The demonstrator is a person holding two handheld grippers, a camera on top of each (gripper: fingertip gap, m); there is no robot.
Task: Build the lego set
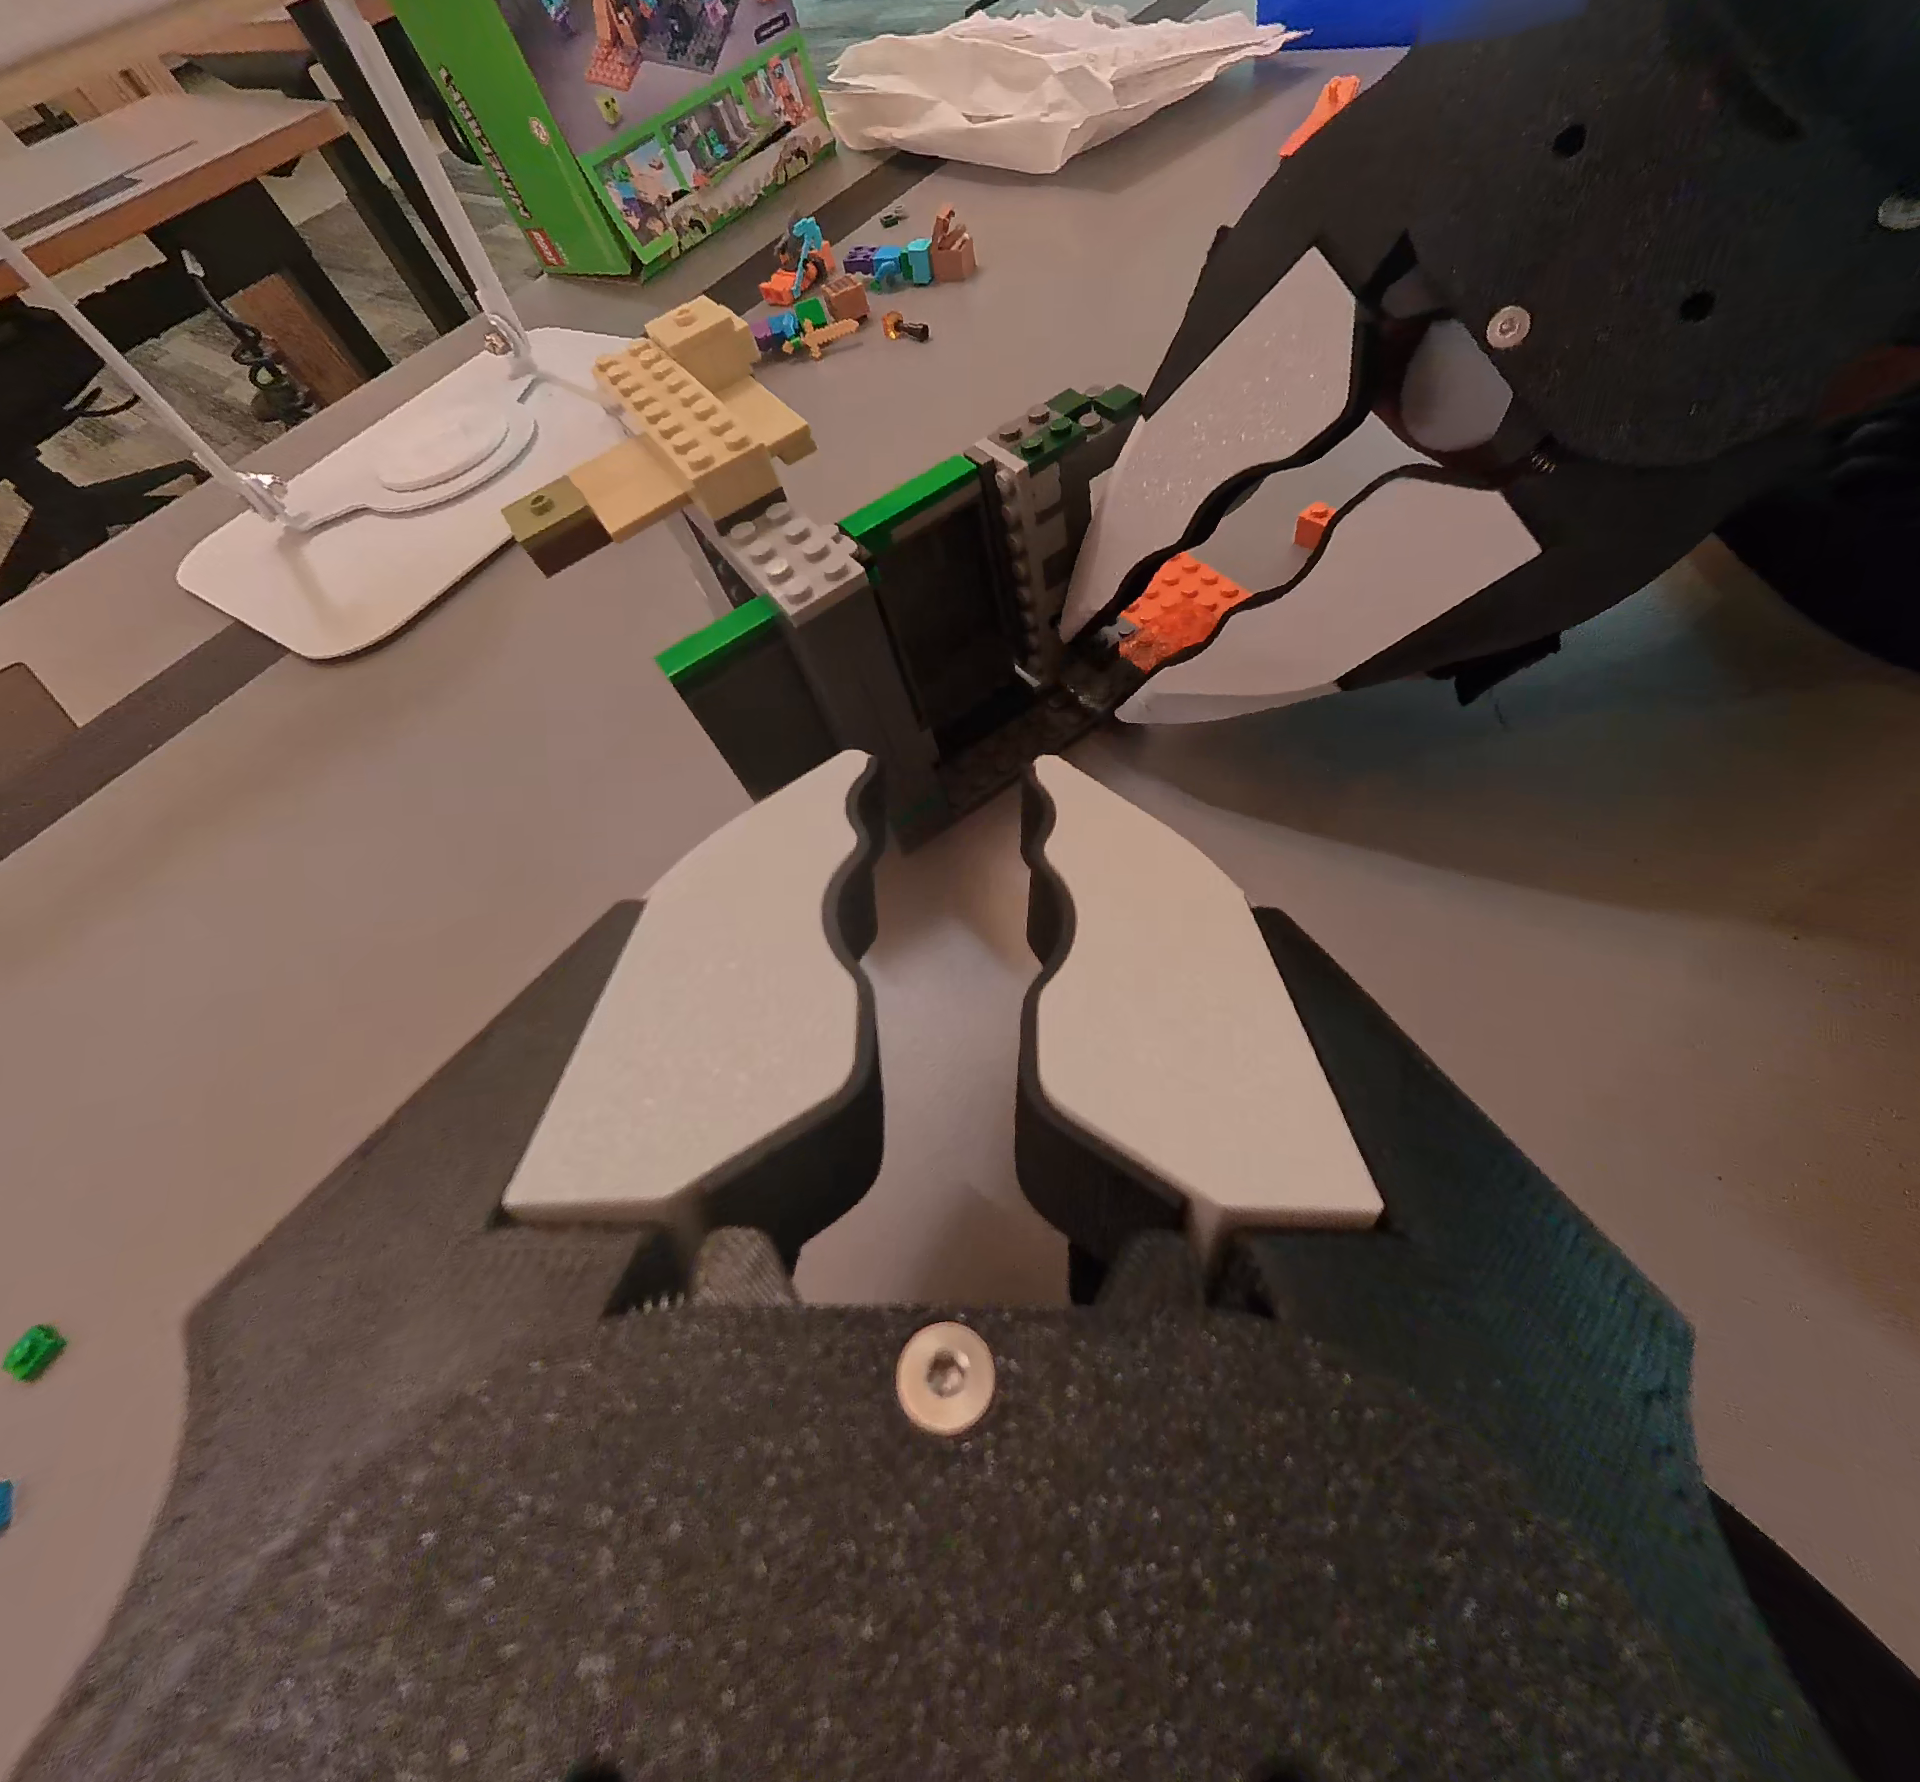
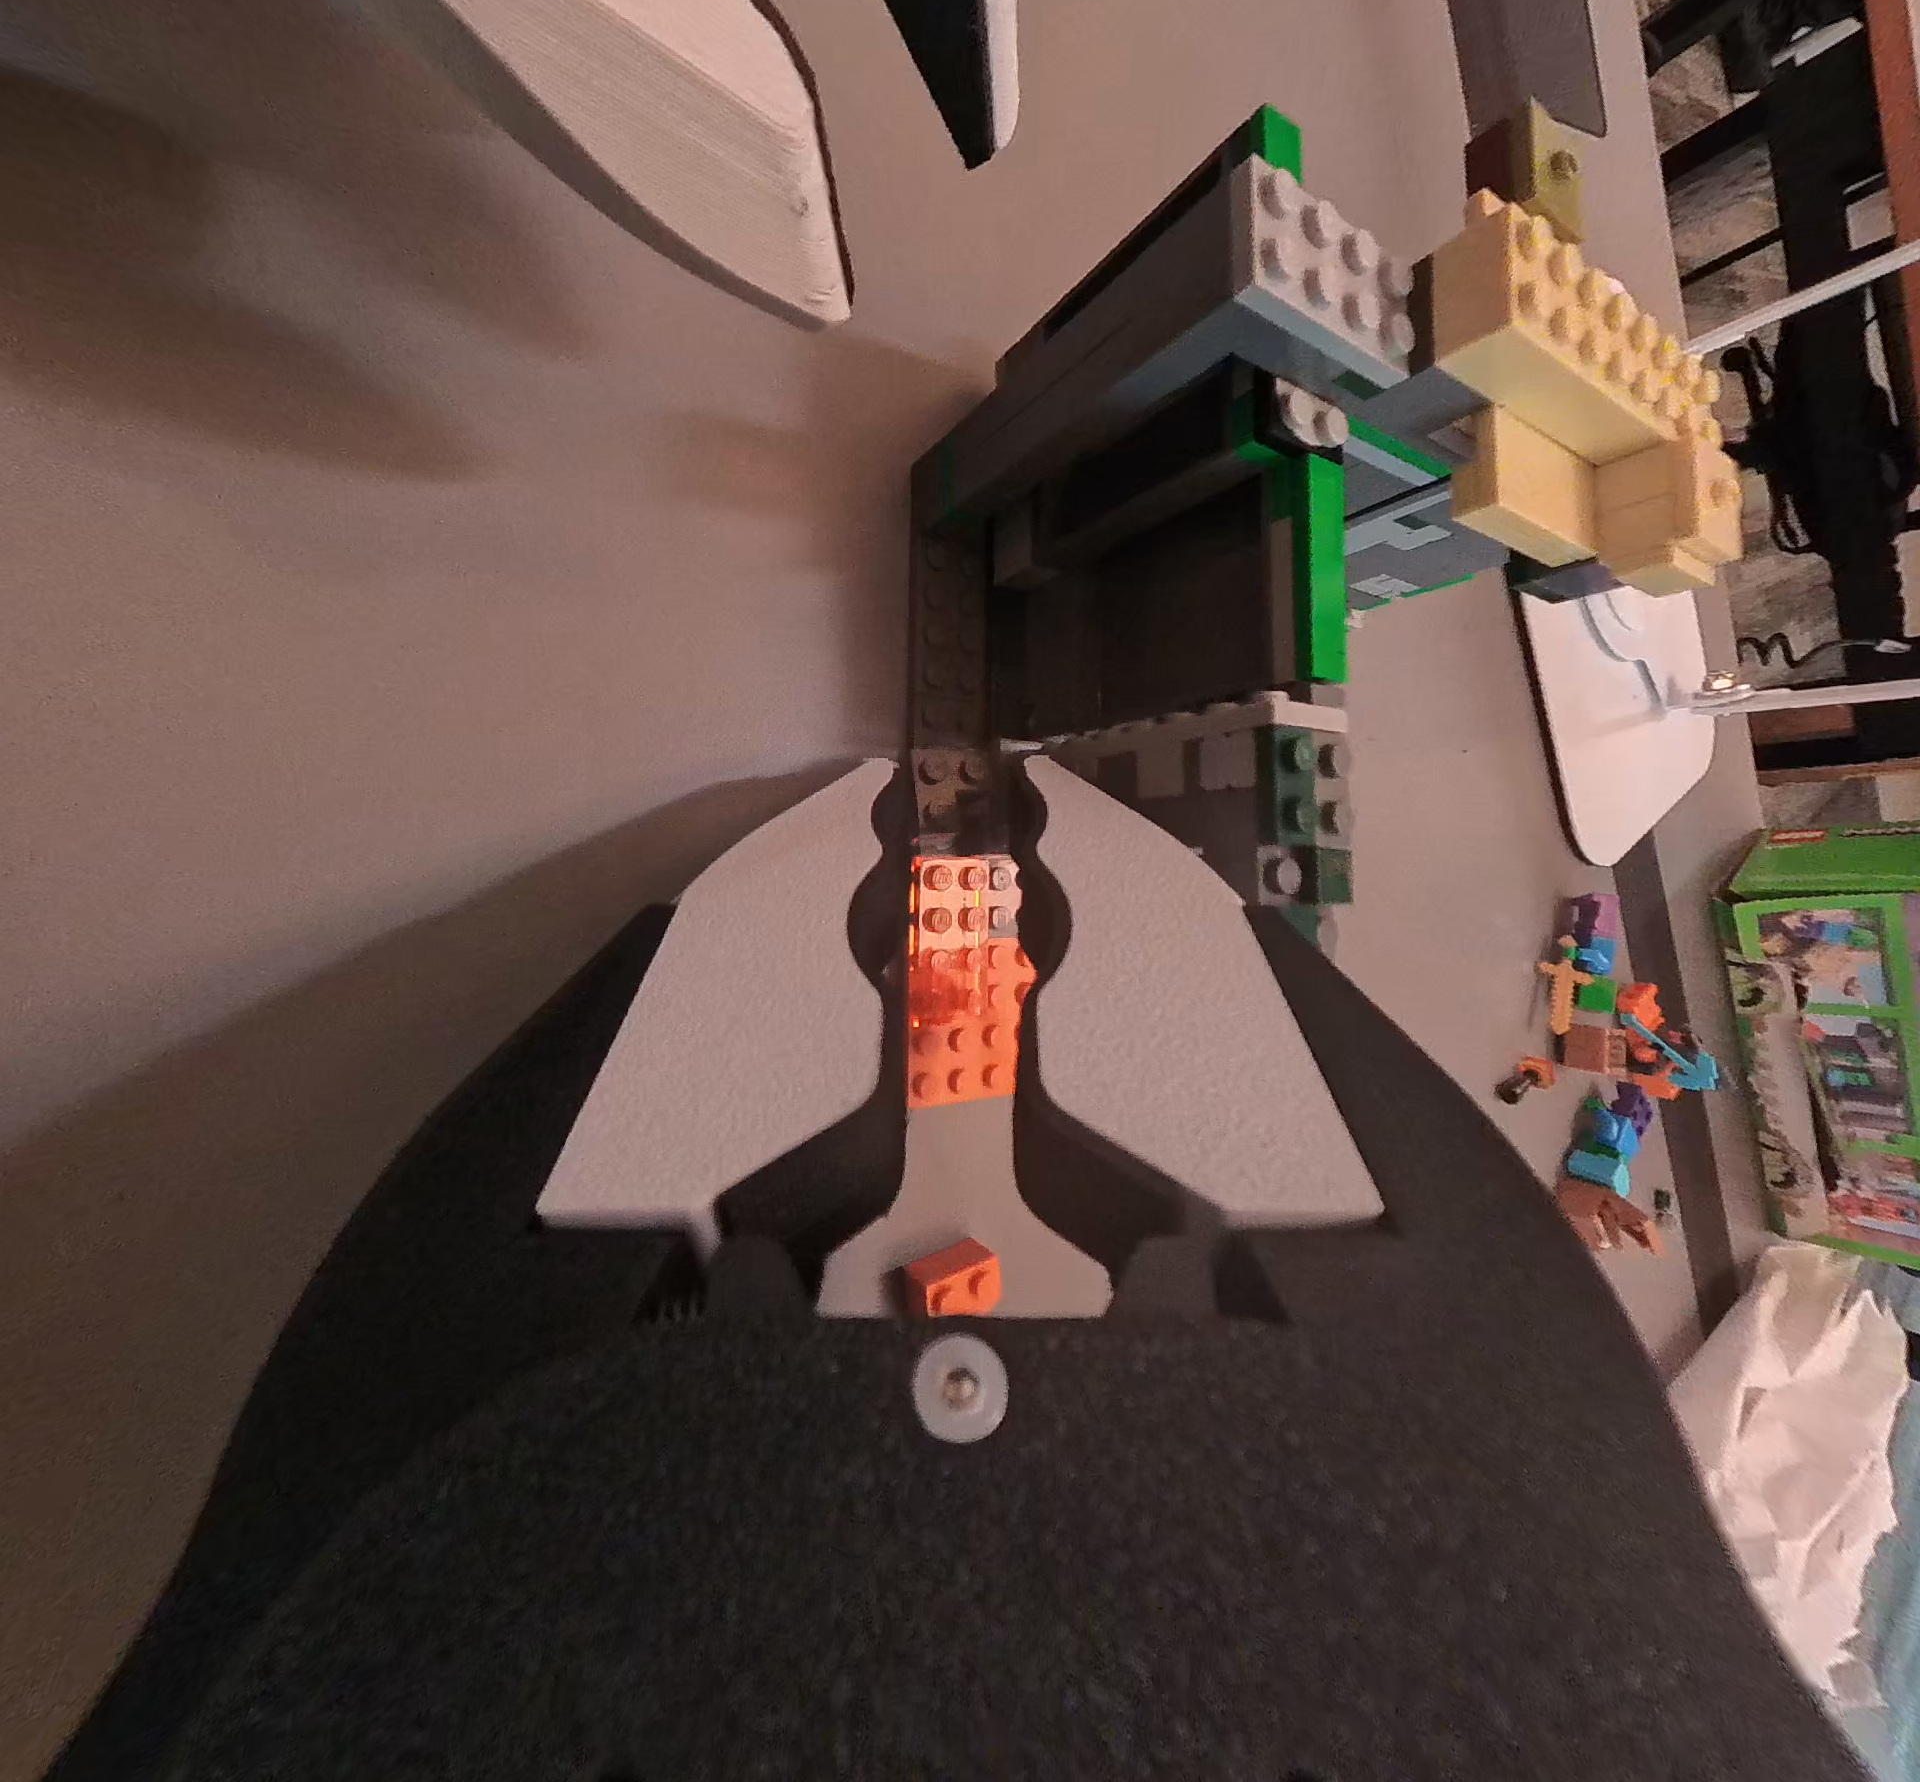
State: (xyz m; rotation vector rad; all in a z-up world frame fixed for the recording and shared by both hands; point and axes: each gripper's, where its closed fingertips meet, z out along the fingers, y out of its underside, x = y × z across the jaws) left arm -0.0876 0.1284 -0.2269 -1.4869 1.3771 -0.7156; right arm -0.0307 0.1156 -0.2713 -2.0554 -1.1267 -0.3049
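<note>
lego build (image 1: 914, 610) gripped between both grippers; printed green box (image 1: 623, 70) behind.

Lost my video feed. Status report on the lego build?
Left gripper open, tips at build base. Right gripper open, straddling orange plate. Loose orange brick nearby.

The left gripper (image 1: 951, 776) reaches up from the bottom of its own view, its two grey fingers (image 1: 727, 984) level and parted by a narrow gap, tips at mid-frame. The right gripper (image 1: 1091, 667) enters that view from the upper right, angled down and leftwards, its tips drawn near each other at the centre. In the right wrist view, the right gripper (image 2: 951, 776) shows the same narrow gap, and the left gripper (image 2: 904, 215) hangs in the upper left corner.
</note>
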